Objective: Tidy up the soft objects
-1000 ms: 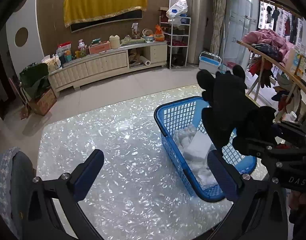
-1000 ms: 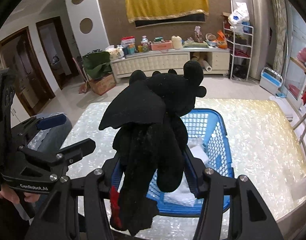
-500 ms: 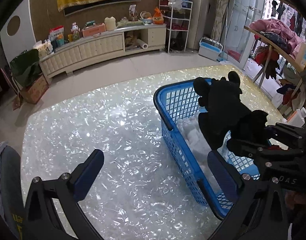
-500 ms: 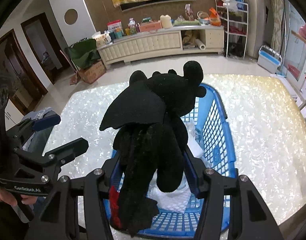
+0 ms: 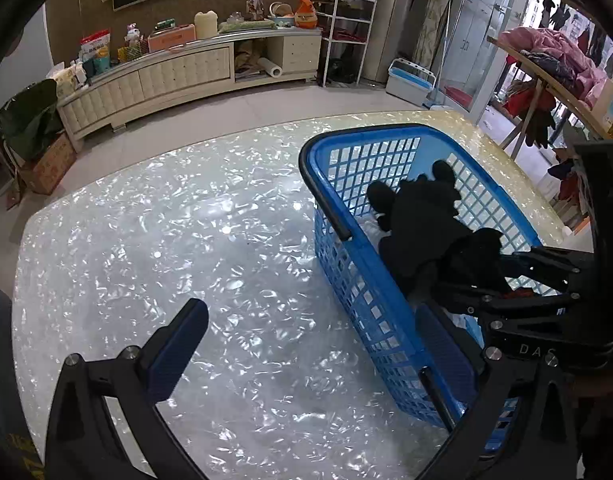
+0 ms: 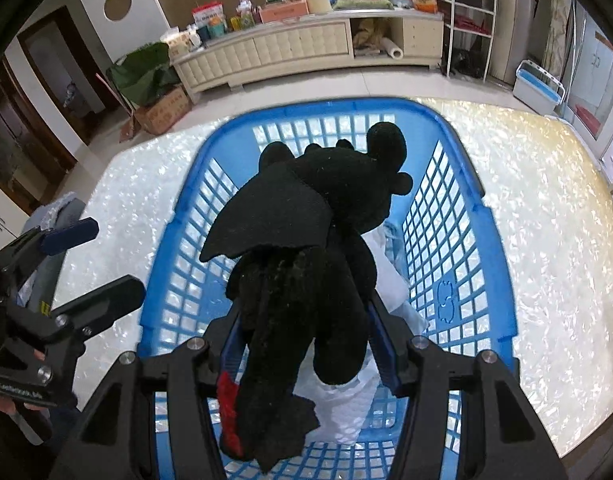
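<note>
Your right tool (image 6: 306, 316) is clamping the black plush toy (image 6: 314, 240) around its lower body, its blue-padded fingers pressing in on both flanks, and you are holding the toy inside the mouth of the blue basket (image 6: 494, 240). Seen from the left wrist, the toy's head and ears are sitting below the basket rim, though whether it is touching anything underneath I cannot tell. Your left tool (image 5: 306, 344) is hanging wide open and gripping nothing, just beside the basket's near long wall, over the table (image 5: 166, 240).

Judging by this, the placement is nearly done: the toy is over its destination, and what is left is letting it settle and opening the fingers. White soft material (image 6: 390, 280) is already lying in the basket's bottom (a bag or a cloth, I cannot say which), so at least one piece seems stowed. No other loose soft thing is showing on the table near the basket.

The toy is dull, fuzzy black fabric with a flat felt-like wing, rounded ears and a red patch at the tail tip; it is drooping limply from the grip. The basket is rigid plastic, an open lattice with a dark rim edge. The table is glossy, with a pearly, flaked pattern.
</note>
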